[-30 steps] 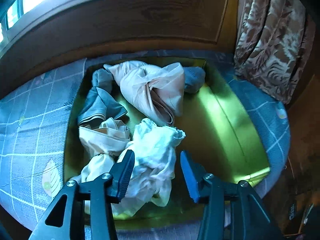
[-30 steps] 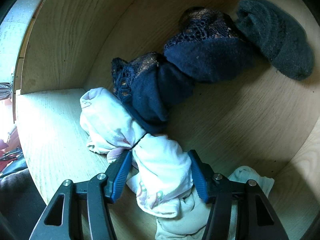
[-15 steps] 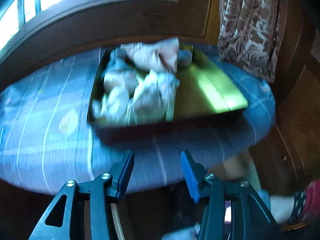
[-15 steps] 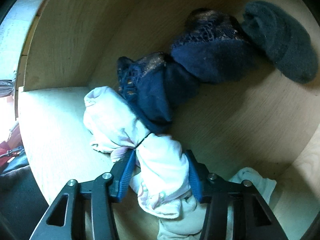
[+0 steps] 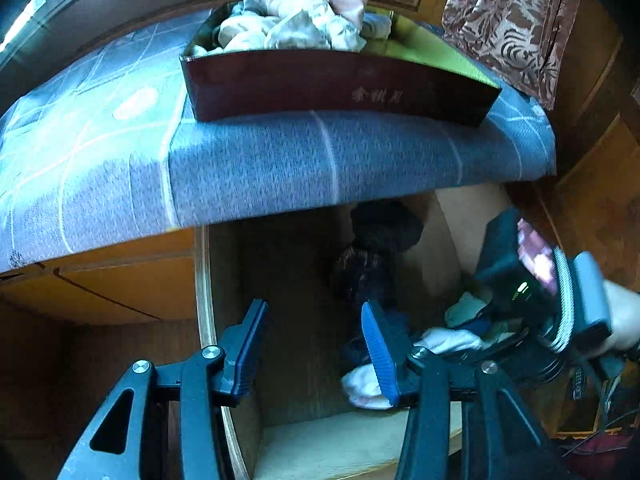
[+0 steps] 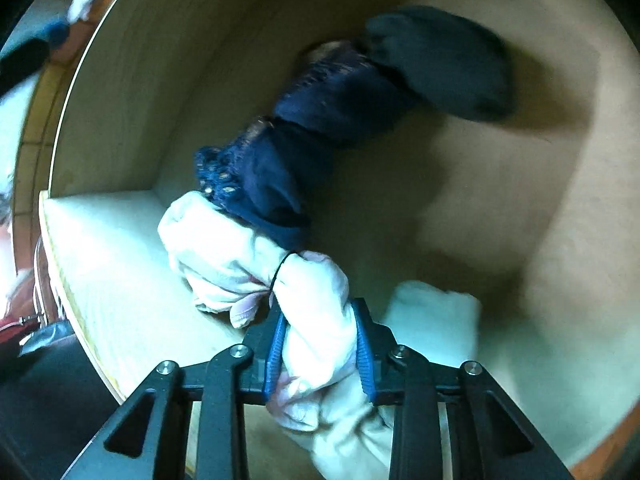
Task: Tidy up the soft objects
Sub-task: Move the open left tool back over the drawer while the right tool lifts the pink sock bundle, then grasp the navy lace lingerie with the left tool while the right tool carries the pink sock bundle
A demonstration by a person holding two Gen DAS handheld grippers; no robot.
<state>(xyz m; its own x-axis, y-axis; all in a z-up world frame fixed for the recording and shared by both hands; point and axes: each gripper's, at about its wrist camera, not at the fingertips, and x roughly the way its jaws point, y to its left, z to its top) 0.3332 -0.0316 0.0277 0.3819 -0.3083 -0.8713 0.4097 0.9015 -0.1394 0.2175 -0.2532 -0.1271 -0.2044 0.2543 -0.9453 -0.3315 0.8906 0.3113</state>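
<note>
In the right wrist view my right gripper [image 6: 320, 344] is shut on a white rolled garment [image 6: 316, 312] inside a light wooden drawer [image 6: 120, 264]. Another white bundle [image 6: 216, 252], two navy lace bundles [image 6: 280, 184] and a dark grey sock [image 6: 440, 68] lie in a row behind it. In the left wrist view my left gripper [image 5: 312, 348] is open and empty, above the drawer's left edge [image 5: 204, 280]. A dark red box [image 5: 336, 88] with pale garments [image 5: 296, 20] sits on the bed above. The right gripper [image 5: 460, 340] shows at the right.
A blue patterned bedspread [image 5: 240, 160] overhangs the drawer. A brown patterned curtain [image 5: 512, 20] hangs at the right. A folded white cloth [image 6: 436, 320] lies at the drawer's right. Wooden cabinet fronts [image 5: 120, 284] stand left of the drawer.
My left gripper has pulled back from the box on the bed and dropped down over the drawer, still open. My right gripper has closed tighter on the white garment.
</note>
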